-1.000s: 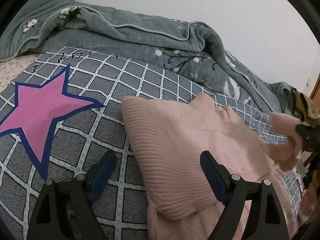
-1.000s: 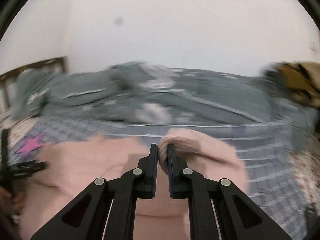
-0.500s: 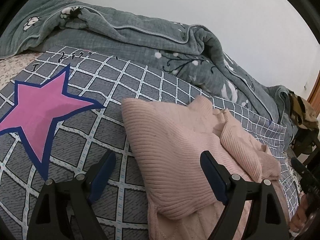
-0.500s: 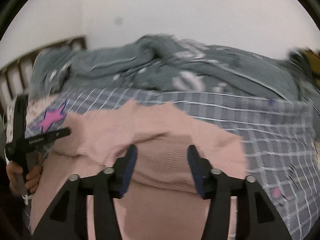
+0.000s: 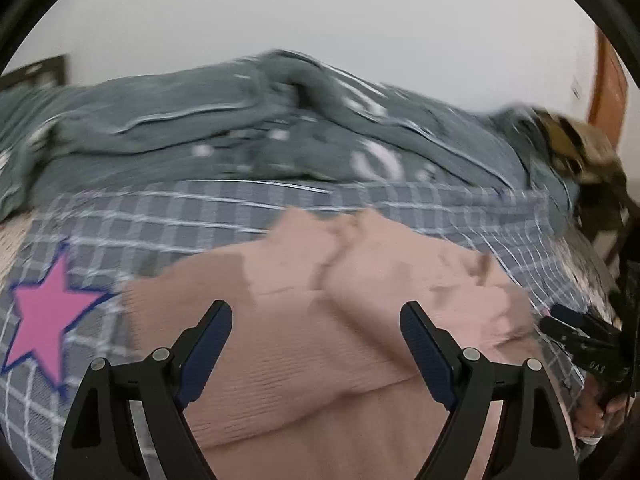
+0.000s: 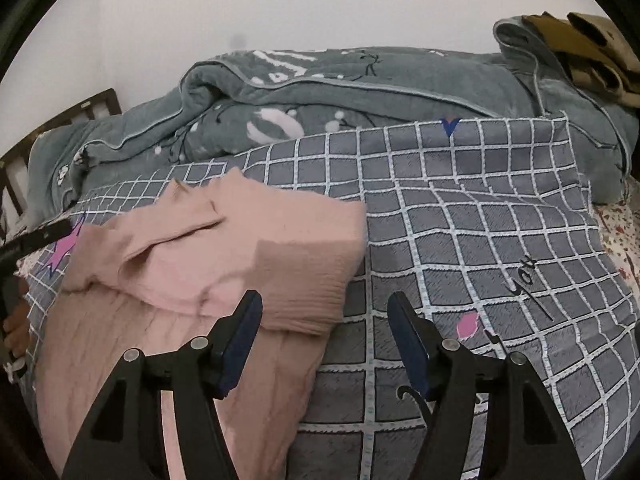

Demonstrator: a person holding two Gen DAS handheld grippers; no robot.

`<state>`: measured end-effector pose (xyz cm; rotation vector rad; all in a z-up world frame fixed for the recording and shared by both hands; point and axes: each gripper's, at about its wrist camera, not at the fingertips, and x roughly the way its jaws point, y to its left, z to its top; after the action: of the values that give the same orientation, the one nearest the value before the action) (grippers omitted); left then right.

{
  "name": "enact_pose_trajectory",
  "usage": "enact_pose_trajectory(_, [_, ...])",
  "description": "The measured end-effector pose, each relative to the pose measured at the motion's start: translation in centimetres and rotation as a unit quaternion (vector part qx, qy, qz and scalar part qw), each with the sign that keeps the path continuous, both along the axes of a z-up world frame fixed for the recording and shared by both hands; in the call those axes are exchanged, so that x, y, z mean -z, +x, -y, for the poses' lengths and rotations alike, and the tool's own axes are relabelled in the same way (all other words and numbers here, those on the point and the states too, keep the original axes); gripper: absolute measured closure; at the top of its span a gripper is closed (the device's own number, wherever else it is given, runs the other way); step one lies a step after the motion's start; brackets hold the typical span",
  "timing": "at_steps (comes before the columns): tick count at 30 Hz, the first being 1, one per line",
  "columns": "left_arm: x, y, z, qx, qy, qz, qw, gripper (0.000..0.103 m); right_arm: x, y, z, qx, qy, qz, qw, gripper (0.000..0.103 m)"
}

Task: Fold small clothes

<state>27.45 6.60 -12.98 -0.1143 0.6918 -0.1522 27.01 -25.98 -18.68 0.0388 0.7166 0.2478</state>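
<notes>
A pink ribbed sweater (image 5: 320,320) lies on the grey checked bedsheet (image 5: 160,216), with both sleeves folded in over its body. My left gripper (image 5: 316,328) is open and empty, hovering over the sweater's middle. In the right wrist view the sweater (image 6: 208,264) lies at left with its right side folded over. My right gripper (image 6: 324,320) is open and empty, above the sweater's right edge and the sheet (image 6: 480,240). The right gripper also shows at the right edge of the left wrist view (image 5: 580,340).
A rumpled grey-green quilt (image 6: 320,96) is heaped along the far side of the bed against a white wall. A brown patterned cloth (image 6: 592,48) lies at the far right. A pink star (image 5: 48,316) is printed on the sheet at left. A dark headboard (image 6: 60,120) stands at far left.
My right gripper opened and let go of the sleeve, which now lies folded on the sweater, then pulled back to the right. My left gripper swung right over the sweater, still open.
</notes>
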Motion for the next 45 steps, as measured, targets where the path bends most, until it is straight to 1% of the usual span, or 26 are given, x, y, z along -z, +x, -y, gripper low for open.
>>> enact_pose_trajectory(3, [0.4, 1.9, 3.2, 0.017, 0.001, -0.003, 0.9998, 0.018, 0.1, -0.2, 0.1, -0.006, -0.007, -0.001, 1.000, 0.039])
enact_pose_trajectory(5, [0.9, 3.0, 5.2, 0.027, 0.005, -0.013, 0.9995, 0.018, 0.1, -0.5, 0.1, -0.009, -0.012, 0.002, 1.000, 0.039])
enact_pose_trajectory(6, [1.4, 3.9, 6.3, 0.027, 0.014, -0.023, 0.9993, 0.018, 0.2, -0.6, 0.2, -0.010, -0.012, 0.001, 1.000, 0.039])
enact_pose_trajectory(9, [2.6, 4.9, 8.2, 0.031, 0.038, -0.040, 0.9980, 0.028, 0.5, -0.3, 0.3, -0.014, -0.012, -0.006, 1.000, 0.039])
enact_pose_trajectory(11, [3.8, 5.6, 9.2, 0.021, 0.068, -0.052, 0.9961, 0.037, 0.6, 0.0, 0.4, -0.013, -0.013, -0.008, 1.000, 0.039])
enact_pose_trajectory(12, [4.3, 6.0, 9.5, 0.014, 0.081, -0.059, 0.9949, 0.050, 0.7, 0.1, 0.5, -0.012, -0.011, -0.011, 1.000, 0.039])
enact_pose_trajectory(13, [4.7, 6.2, 9.6, 0.009, 0.090, -0.066, 0.9937, 0.068, 0.7, 0.3, 0.6, -0.011, -0.009, -0.013, 1.000, 0.039])
enact_pose_trajectory(14, [4.6, 6.3, 9.4, -0.003, 0.093, -0.062, 0.9937, 0.080, 0.7, 0.4, 0.7, -0.010, -0.007, -0.015, 1.000, 0.039])
enact_pose_trajectory(15, [4.3, 6.2, 8.7, -0.015, 0.082, -0.054, 0.9951, 0.096, 0.7, 0.5, 0.7, -0.009, -0.005, -0.017, 1.000, 0.039])
enact_pose_trajectory(18, [2.5, 5.2, 5.0, -0.063, 0.007, -0.019, 0.9978, 0.097, 0.9, 0.7, 0.8, -0.005, -0.002, -0.021, 1.000, 0.039])
enact_pose_trajectory(20, [1.6, 3.8, 2.2, -0.088, -0.031, 0.003, 0.9957, 0.097, 1.1, 0.9, 0.8, -0.005, -0.001, -0.023, 1.000, 0.039])
enact_pose_trajectory(21, [1.5, 3.4, 1.3, -0.096, -0.041, 0.008, 0.9945, 0.097, 1.1, 1.0, 0.7, -0.004, -0.001, -0.024, 1.000, 0.039])
enact_pose_trajectory(22, [1.5, 2.2, -0.6, -0.107, -0.064, 0.012, 0.9921, 0.097, 1.1, 1.1, 0.7, -0.004, -0.001, -0.024, 1.000, 0.039])
enact_pose_trajectory(24, [2.0, 0.9, -2.9, -0.106, -0.099, 0.005, 0.9893, 0.096, 1.0, 1.2, 0.5, -0.006, -0.001, -0.023, 1.000, 0.039])
enact_pose_trajectory(25, [2.7, -0.1, -4.2, -0.106, -0.116, -0.009, 0.9875, 0.096, 1.0, 1.2, 0.4, -0.007, 0.000, -0.022, 1.000, 0.039])
enact_pose_trajectory(26, [3.3, -0.6, -5.0, -0.101, -0.125, -0.019, 0.9868, 0.095, 0.9, 1.2, 0.3, -0.008, -0.001, -0.021, 1.000, 0.039])
enact_pose_trajectory(28, [4.3, -1.6, -6.0, -0.097, -0.134, -0.035, 0.9855, 0.092, 0.9, 1.3, 0.1, -0.009, -0.001, -0.020, 1.000, 0.039])
enact_pose_trajectory(30, [5.3, -2.3, -6.9, -0.106, -0.146, -0.047, 0.9825, 0.088, 0.8, 1.2, -0.1, -0.010, -0.001, -0.019, 1.000, 0.039])
enact_pose_trajectory(32, [6.0, -2.7, -8.0, -0.108, -0.173, -0.057, 0.9773, 0.080, 0.8, 1.1, -0.2, -0.013, -0.002, -0.017, 1.000, 0.039])
enact_pose_trajectory(34, [6.2, -2.7, -8.5, -0.100, -0.197, -0.053, 0.9738, 0.065, 0.8, 1.0, -0.4, -0.013, -0.004, -0.015, 1.000, 0.039])
enact_pose_trajectory(35, [6.2, -2.5, -8.6, -0.098, -0.199, -0.052, 0.9737, 0.059, 0.8, 1.0, -0.5, -0.014, -0.005, -0.016, 1.000, 0.039])
enact_pose_trajectory(36, [5.9, -2.3, -8.4, -0.090, -0.197, -0.049, 0.9750, 0.049, 0.8, 1.0, -0.5, -0.015, -0.005, -0.017, 1.000, 0.039])
enact_pose_trajectory(37, [5.7, -2.1, -8.3, -0.087, -0.194, -0.047, 0.9759, 0.046, 0.9, 0.9, -0.5, -0.015, -0.005, -0.017, 1.000, 0.039])
enact_pose_trajectory(39, [5.5, -1.4, -8.1, -0.100, -0.179, -0.047, 0.9776, 0.045, 1.0, 1.0, -0.5, -0.016, -0.006, -0.019, 1.000, 0.039])
enact_pose_trajectory(42, [5.8, -0.3, -8.0, -0.111, -0.177, -0.061, 0.9760, 0.045, 1.1, 0.9, -0.4, -0.017, -0.007, -0.021, 1.000, 0.039])
enact_pose_trajectory(45, [5.9, 0.7, -7.8, -0.131, -0.175, -0.061, 0.9740, 0.048, 1.1, 0.9, -0.3, -0.017, -0.006, -0.020, 1.000, 0.039])
